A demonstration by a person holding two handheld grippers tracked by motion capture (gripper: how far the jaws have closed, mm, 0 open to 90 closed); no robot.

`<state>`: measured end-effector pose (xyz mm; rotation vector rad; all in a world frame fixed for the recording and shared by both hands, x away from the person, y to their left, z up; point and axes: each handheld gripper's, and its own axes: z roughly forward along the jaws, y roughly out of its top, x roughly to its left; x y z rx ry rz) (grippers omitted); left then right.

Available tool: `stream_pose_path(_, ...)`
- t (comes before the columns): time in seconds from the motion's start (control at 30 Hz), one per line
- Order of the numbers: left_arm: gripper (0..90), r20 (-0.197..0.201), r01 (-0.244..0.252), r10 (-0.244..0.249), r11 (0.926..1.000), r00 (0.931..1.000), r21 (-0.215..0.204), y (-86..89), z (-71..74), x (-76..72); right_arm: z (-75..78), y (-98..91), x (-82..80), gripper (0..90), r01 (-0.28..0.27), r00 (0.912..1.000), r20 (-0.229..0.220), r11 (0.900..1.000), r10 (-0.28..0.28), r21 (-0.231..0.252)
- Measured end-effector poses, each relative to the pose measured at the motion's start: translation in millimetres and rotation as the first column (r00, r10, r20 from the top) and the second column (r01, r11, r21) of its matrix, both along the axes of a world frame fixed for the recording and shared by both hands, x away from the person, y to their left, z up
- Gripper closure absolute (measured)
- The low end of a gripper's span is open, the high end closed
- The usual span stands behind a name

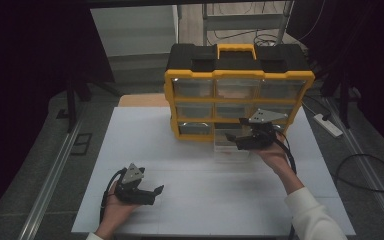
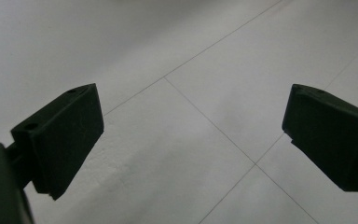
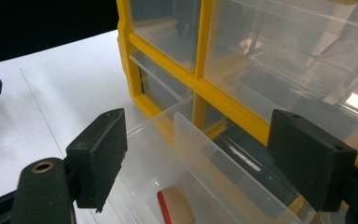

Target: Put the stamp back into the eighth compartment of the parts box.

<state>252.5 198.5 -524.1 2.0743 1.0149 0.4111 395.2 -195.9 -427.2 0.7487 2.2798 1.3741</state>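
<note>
A yellow and black organizer cabinet with clear drawers stands at the back of the white table. Its bottom middle drawer is pulled out onto the table. My right gripper hovers just above this drawer, open. In the right gripper view the jaws stand wide apart on either side of the clear drawer. A small wooden block with a red side lies in it. My left gripper rests low over the table's front left, open, with bare white tabletop between its jaws.
A power strip and cables lie on the grey floor to the right. Metal rails run along both sides of the table. A shelf frame stands behind the cabinet.
</note>
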Motion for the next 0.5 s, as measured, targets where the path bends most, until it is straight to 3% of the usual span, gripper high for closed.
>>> stream_pose_path(0.27,5.4,0.007,-0.003,0.003,1.0,1.0,-0.002,0.4,0.3,0.0,-0.1,-5.9,-7.7,20.5,0.007,1.0,-0.002,0.9998,-0.007,0.019)
stream_pose_path(0.5,5.4,0.01,-0.003,0.003,1.0,0.9999,-0.006,0.8,0.9,0.0,-0.6,-18.4,-24.0,20.0,0.009,0.9999,-0.004,0.9988,-0.009,0.049)
